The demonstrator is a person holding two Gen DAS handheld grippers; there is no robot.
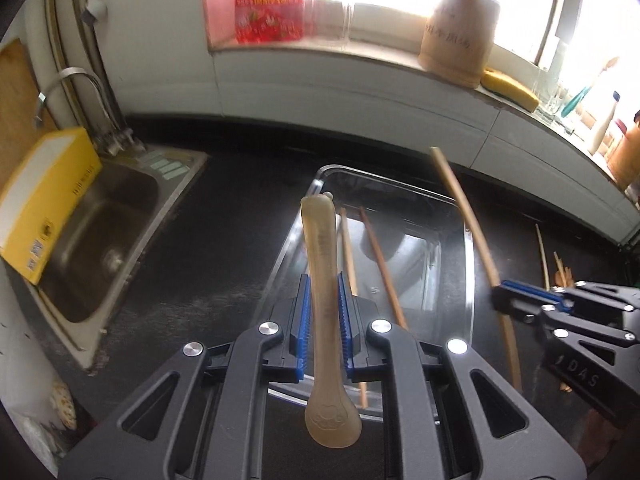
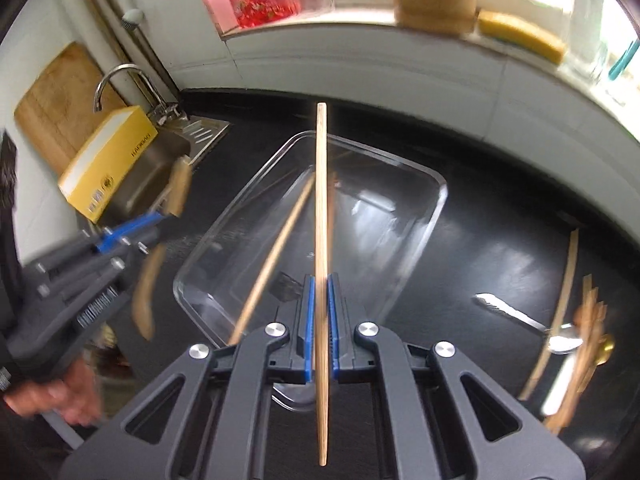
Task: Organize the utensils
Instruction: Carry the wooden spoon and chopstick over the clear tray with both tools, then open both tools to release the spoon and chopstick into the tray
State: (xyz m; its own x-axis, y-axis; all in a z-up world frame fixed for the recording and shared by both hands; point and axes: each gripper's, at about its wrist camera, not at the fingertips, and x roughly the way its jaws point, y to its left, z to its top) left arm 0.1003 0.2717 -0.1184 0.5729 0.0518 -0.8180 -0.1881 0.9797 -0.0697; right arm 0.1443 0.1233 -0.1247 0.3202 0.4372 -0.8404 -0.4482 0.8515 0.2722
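My left gripper [image 1: 324, 280] is shut on a tan plastic spoon [image 1: 322, 256] and holds it above the near edge of a clear glass tray [image 1: 466, 248]. Two chopsticks [image 1: 380, 264] lie in the tray. My right gripper [image 2: 321, 282] is shut on a wooden chopstick [image 2: 321, 200] over the tray [image 2: 432, 208]; it shows in the left wrist view [image 1: 500, 286] at the tray's right side. The left gripper [image 2: 160, 214] with the spoon [image 2: 178, 190] appears blurred at left in the right wrist view.
A steel sink [image 1: 100, 232] with a yellow box [image 1: 44, 196] lies left. On the black counter right of the tray lie more chopsticks [image 2: 564, 292], a metal spoon [image 2: 564, 342] and a knife [image 2: 504, 312]. The windowsill [image 1: 360, 60] holds jars and a sponge.
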